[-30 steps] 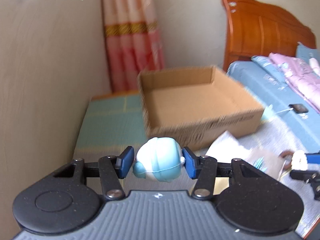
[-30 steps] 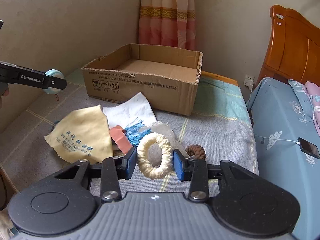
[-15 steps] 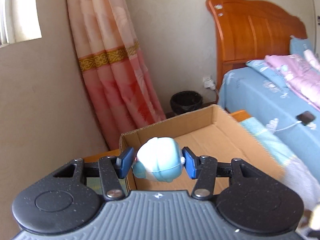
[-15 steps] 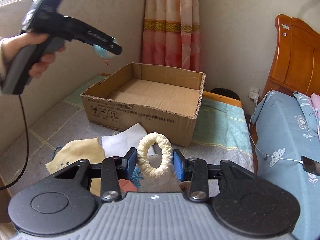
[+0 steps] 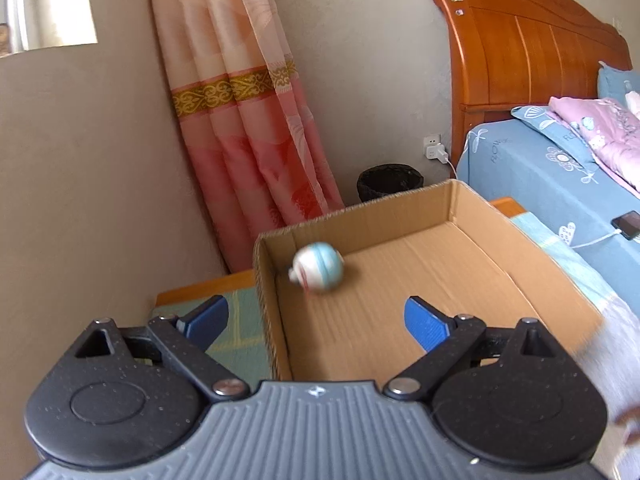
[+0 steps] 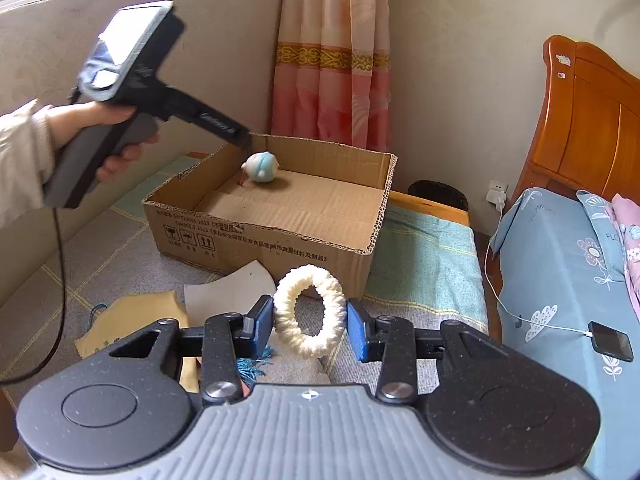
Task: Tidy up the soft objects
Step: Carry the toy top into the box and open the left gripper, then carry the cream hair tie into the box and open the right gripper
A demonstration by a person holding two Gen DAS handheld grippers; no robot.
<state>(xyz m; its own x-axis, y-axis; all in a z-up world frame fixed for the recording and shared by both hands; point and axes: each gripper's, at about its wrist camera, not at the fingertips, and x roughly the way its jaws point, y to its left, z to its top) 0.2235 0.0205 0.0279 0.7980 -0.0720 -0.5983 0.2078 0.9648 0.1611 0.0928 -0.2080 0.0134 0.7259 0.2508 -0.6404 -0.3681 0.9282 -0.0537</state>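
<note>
1. The left gripper (image 5: 316, 316) stands wide apart with nothing between its blue pads, held above the near left corner of the cardboard box (image 5: 452, 208).
2. In the right wrist view the same left gripper (image 6: 244, 140) is seen from the side, gripped by a hand (image 6: 108, 136) and angled down toward the box's (image 6: 280, 248) far left corner.
3. The blue and white plush toy (image 5: 318, 267) is inside the box near its far left corner, clear of the pads; it looks blurred, and whether it rests on the floor of the box cannot be told.
4. The right wrist view shows the toy (image 6: 261, 167) just below the tip of the left gripper.
5. The right gripper (image 6: 310, 328) is closed on a cream fuzzy ring (image 6: 309, 311), which stands upright between the pads, in front of the box and outside it.
6. On the grey blanket (image 6: 120, 256) before the box lie a yellow cloth (image 6: 132, 320), a white cloth (image 6: 228, 292) and a blue tassel (image 6: 252, 368).
7. A phone (image 6: 610, 340) on a white cable lies on the blue bed sheet (image 6: 560, 272) to the right.
</note>
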